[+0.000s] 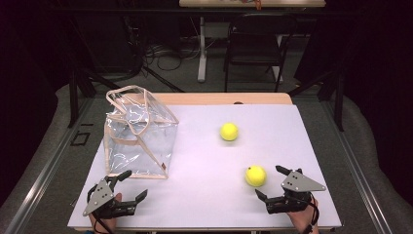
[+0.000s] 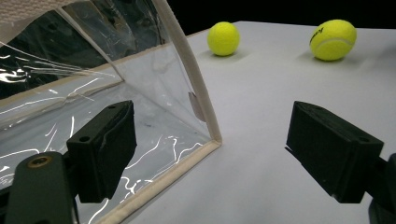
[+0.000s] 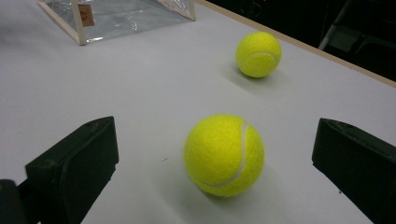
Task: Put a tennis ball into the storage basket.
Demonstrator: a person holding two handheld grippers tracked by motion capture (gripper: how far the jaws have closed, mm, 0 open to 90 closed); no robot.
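Both grippers are gaping wide, gripping nothing: the right gripper [image 1: 273, 183] is facing the near yellow felt tennis ball [image 1: 255, 176] lying just ahead, the left gripper [image 1: 130, 185] is sitting beside the clear plastic tote bag with beige trim [image 1: 139, 134]. Glare is blurring the bag's inside; the second yellow ball [image 1: 229, 131] is lying farther back.

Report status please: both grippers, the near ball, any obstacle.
Left gripper open, beside clear bag. Right gripper open, lined up on near tennis ball, not touching. Far tennis ball apart; nothing between jaws and ball.
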